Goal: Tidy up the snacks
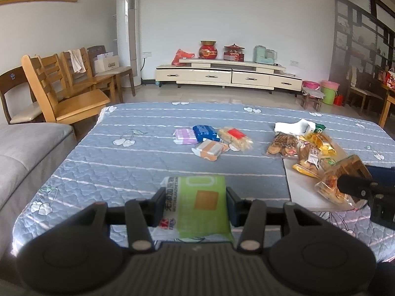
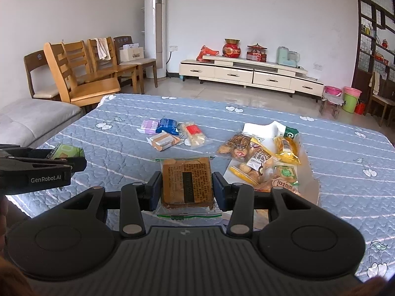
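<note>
My left gripper (image 1: 195,203) is shut on a green cracker packet (image 1: 202,204), held above the near part of the blue quilted table (image 1: 123,162). The same packet (image 2: 68,151) shows at the left of the right wrist view, in the left gripper (image 2: 74,160). My right gripper (image 2: 186,188) is shut on a clear-wrapped brown biscuit pack (image 2: 187,182). That pack (image 1: 345,175) appears at the right edge of the left wrist view. Several small packets lie mid-table: purple (image 1: 184,135), blue (image 1: 205,132), orange-grey (image 1: 211,150), and a red-labelled one (image 1: 235,138).
A white board (image 1: 303,187) at the table's right bears a heap of snack bags (image 2: 261,157), with a white bag (image 2: 264,129) behind. A grey sofa (image 1: 27,153) and wooden chairs (image 1: 64,93) stand left. A cream TV cabinet (image 1: 227,75) lines the far wall.
</note>
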Available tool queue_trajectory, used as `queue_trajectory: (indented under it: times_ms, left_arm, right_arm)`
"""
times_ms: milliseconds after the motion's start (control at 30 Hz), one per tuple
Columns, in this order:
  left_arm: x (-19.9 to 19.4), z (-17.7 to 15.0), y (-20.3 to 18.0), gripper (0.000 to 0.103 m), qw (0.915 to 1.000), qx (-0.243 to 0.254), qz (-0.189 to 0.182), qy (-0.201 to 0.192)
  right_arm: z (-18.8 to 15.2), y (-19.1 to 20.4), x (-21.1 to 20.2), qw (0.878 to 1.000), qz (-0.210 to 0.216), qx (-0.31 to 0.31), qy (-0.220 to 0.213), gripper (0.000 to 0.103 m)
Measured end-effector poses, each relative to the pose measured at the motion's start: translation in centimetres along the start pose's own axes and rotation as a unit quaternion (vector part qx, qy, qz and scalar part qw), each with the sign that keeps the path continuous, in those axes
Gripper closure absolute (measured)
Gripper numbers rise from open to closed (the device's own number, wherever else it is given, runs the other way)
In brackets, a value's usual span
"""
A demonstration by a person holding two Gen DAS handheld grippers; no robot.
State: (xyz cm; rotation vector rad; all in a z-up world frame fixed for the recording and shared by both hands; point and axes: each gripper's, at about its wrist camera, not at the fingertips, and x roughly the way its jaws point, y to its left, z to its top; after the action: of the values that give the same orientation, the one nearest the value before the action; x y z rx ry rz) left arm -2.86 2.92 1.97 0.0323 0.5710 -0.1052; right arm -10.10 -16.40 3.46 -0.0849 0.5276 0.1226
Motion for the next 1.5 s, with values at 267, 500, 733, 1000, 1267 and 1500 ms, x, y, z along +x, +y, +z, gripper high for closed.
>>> queue_trajectory:
  times_ms: [267, 500, 733, 1000, 1267, 1500]
  left_arm:
    - [0.3, 0.0, -0.6, 0.055, 1.0, 0.005, -0.006, 0.004]
    - [0.4, 0.2, -1.4, 0.055, 0.9998, 0.012, -0.013, 0.005]
    - [0.5, 0.4, -2.3, 0.055, 0.9995, 0.017, -0.025, 0.006]
    - [0.7, 0.8, -3.8, 0.055, 0.9988, 0.026, -0.041, 0.004]
    - [0.8, 1.3, -5.3, 0.055, 0.9977, 0.037, -0.056, 0.0]
    - [0.8, 1.6, -6.6, 0.055, 0.9966, 0.048, -0.067, -0.006]
  right_arm:
    - [-0.1, -0.6, -0.4, 1.0, -0.008, 0.004, -0.002, 0.049]
    - [0.0, -0.8, -0.5, 1.0, -0.015, 0.004, -0.003, 0.049]
    - [-0.2, -1.5, -0.8, 1.0, -0.023, 0.009, -0.004, 0.049]
    - [-0.3, -2.5, -1.2, 0.999, -0.037, 0.02, -0.005, 0.049]
    - [-0.5, -3.2, -1.4, 0.998, -0.048, 0.029, -0.008, 0.049]
    - [-0.7, -3.8, -1.8, 0.998, -0.057, 0.039, -0.011, 0.049]
